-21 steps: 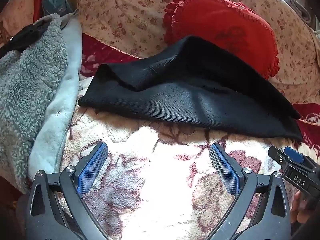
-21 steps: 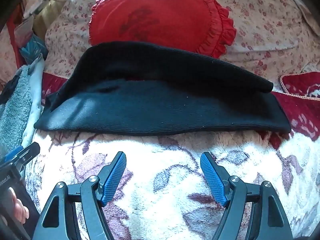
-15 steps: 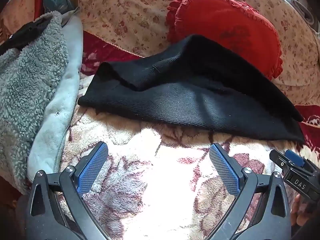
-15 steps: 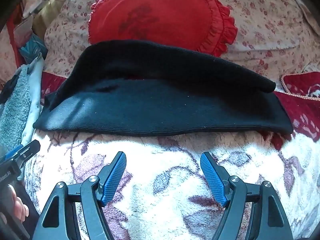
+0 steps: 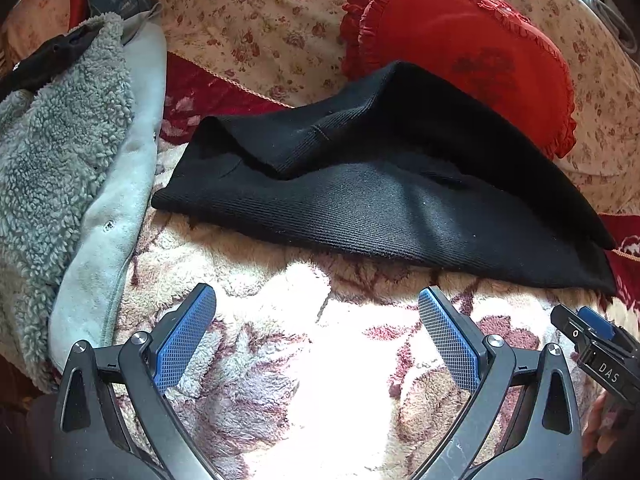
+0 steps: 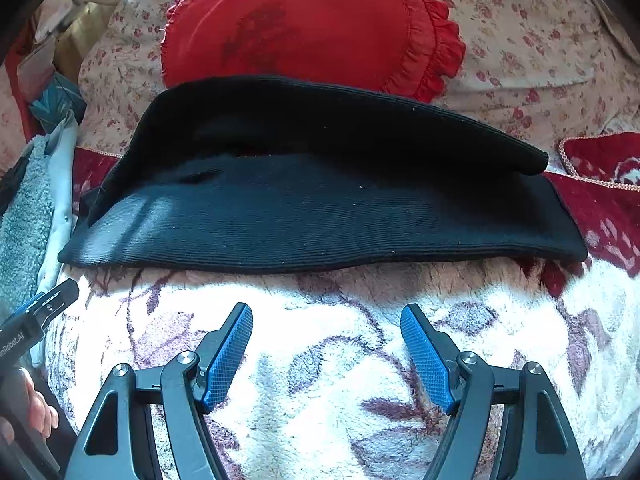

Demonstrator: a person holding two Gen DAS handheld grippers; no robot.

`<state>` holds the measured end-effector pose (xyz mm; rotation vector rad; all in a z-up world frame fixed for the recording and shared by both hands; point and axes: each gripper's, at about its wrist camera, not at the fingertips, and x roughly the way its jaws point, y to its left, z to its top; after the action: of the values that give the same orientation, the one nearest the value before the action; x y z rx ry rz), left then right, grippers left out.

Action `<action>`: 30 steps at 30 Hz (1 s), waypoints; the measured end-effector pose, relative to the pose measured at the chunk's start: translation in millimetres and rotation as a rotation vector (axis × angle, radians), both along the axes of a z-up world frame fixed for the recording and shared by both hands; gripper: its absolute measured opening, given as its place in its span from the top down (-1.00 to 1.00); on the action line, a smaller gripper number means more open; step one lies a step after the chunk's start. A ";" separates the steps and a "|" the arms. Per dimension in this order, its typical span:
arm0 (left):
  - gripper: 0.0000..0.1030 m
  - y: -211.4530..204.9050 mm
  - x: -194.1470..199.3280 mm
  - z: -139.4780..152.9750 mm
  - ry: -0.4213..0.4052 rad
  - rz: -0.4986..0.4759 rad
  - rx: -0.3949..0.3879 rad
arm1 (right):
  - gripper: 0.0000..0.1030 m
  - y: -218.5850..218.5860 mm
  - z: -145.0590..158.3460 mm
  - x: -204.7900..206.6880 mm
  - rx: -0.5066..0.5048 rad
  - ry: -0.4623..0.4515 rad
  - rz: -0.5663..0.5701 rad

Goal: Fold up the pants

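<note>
Black ribbed pants (image 5: 380,200) (image 6: 320,208) lie folded into a long band across a fluffy flowered blanket (image 5: 320,360) (image 6: 320,360), their upper layer humped up against a red pillow. My left gripper (image 5: 318,304) hangs open over the blanket, short of the pants' near edge, nothing between its blue pads. My right gripper (image 6: 326,320) is open too, just below the middle of that edge and apart from it. The tip of the right gripper (image 5: 592,336) shows at the right of the left wrist view; the left gripper's tip (image 6: 44,308) shows at the left of the right wrist view.
A red frilled pillow (image 5: 460,48) (image 6: 312,28) leans on a flowered cushion (image 5: 260,20) behind the pants. A grey fleece garment (image 5: 60,160) is heaped at the left. A dark red cover (image 6: 600,208) lies at the right. A person's fingers (image 6: 36,412) hold the left tool.
Both grippers have drawn back slightly toward me, so the pants sit a little higher in each view. The pants themselves have not moved. Jaws stay open.
</note>
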<state>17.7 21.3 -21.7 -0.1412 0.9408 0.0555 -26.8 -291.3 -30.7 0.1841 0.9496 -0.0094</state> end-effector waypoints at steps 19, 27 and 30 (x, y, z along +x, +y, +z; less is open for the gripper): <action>-0.98 -2.0 0.3 4.9 0.009 0.009 -0.012 | -0.46 -6.1 0.1 -0.6 0.008 0.008 -0.009; -0.98 3.8 4.1 3.5 0.009 0.024 -0.029 | -0.46 -12.3 -1.6 -1.3 0.013 0.013 -0.020; -0.98 9.3 5.5 2.2 0.012 0.036 -0.062 | -0.46 -14.2 -1.1 -2.5 0.017 0.012 -0.023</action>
<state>23.2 30.6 -19.5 -0.2158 0.9525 0.0603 -29.3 -305.6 -31.8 0.2104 0.9599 -0.0237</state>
